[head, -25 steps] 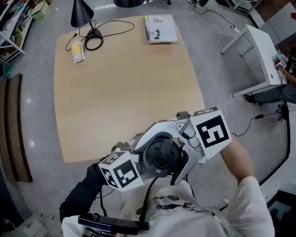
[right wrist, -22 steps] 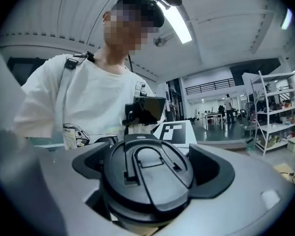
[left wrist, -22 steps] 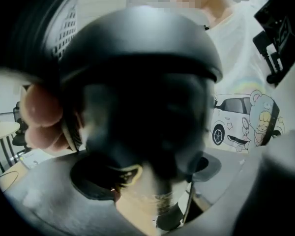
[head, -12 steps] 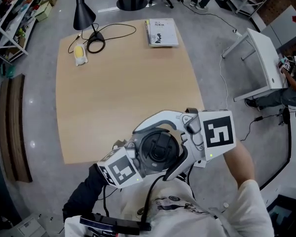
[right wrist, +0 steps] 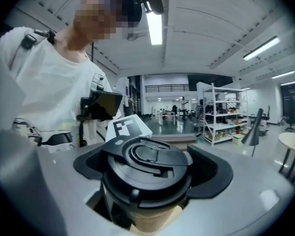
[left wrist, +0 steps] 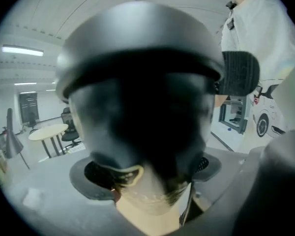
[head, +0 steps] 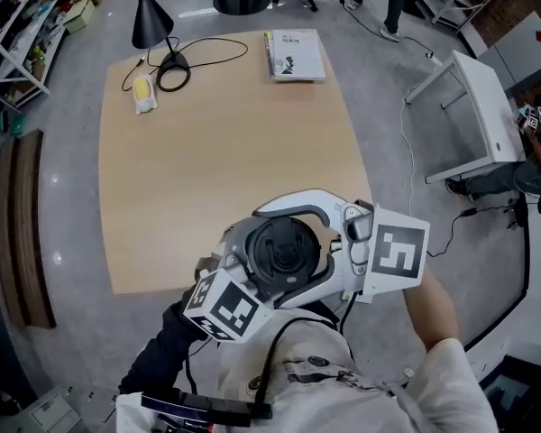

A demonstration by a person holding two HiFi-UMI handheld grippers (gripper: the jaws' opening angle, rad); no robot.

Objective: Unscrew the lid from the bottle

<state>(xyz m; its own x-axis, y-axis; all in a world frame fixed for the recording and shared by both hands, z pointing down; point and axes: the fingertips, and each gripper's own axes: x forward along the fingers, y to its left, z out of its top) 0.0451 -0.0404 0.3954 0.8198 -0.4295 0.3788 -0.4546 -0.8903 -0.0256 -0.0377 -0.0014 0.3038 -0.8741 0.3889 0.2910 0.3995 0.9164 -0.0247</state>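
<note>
A dark bottle (left wrist: 137, 127) with a tan lower part fills the left gripper view. My left gripper (left wrist: 145, 173) is shut on its body, one black pad on each side. In the head view the bottle is held upright in front of the person's chest, near the table's front edge. Its black flip-top lid (head: 284, 246) faces up. My right gripper (right wrist: 147, 173) reaches in from the right. Its black pads (right wrist: 214, 173) flank the lid (right wrist: 145, 163) and its jaws are closing on it. I see no firm press on the lid.
The wooden table (head: 216, 152) carries a black lamp (head: 151, 16) with a coiled cable (head: 173, 69), a yellow object (head: 142, 93) and a book (head: 294, 54), all at its far edge. A white desk (head: 482, 106) stands to the right, with cables on the floor.
The right gripper has swung clockwise around the lid, its marker cube turning. Both grippers and the bottle have shifted slightly away from the person, toward the table.
</note>
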